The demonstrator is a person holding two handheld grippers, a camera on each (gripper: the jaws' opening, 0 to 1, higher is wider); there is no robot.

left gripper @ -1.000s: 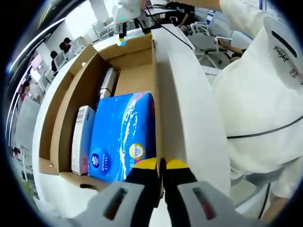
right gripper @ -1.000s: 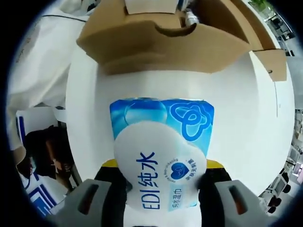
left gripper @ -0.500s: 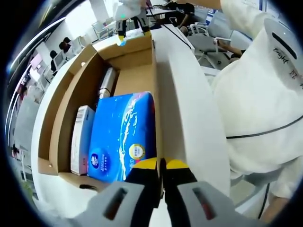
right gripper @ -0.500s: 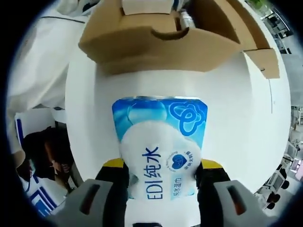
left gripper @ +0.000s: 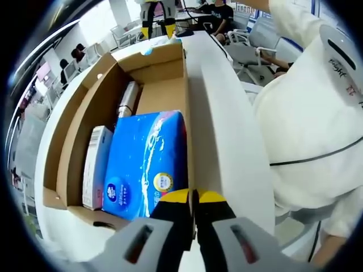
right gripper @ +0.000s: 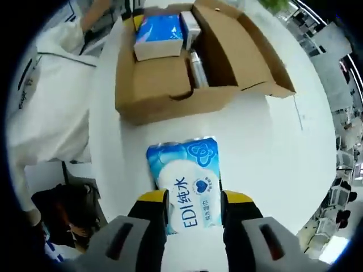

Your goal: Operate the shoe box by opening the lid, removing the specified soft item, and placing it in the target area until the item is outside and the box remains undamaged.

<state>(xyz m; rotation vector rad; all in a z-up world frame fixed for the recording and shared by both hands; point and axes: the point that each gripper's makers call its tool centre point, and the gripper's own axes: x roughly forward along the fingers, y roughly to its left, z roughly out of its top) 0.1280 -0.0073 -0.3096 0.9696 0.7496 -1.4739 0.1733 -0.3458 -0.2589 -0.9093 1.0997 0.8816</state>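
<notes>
The open cardboard shoe box (left gripper: 164, 85) lies on a white table and holds a blue tissue pack (left gripper: 144, 164), a white carton (left gripper: 93, 167) and a silver bottle (left gripper: 127, 99). My left gripper (left gripper: 193, 198) is shut on the box's near side wall. In the right gripper view a blue-and-white wet-wipes pack (right gripper: 184, 190) lies flat on the table just outside the box (right gripper: 164, 90). My right gripper (right gripper: 194, 201) stands open, one jaw on each side of the pack's near end, drawn back from it. At the box's far end the right gripper (left gripper: 156, 14) hangs above the table.
The white table (right gripper: 266, 147) has free room right of the wipes pack. The box's lid flap (right gripper: 255, 51) stands out to the right. A person in a white coat (left gripper: 306, 113) stands close against the table's edge. Chairs and desks lie beyond.
My right gripper has let go of the wipes pack and pulled up and away, leaving it on the table. The left gripper and the box have stayed put.
</notes>
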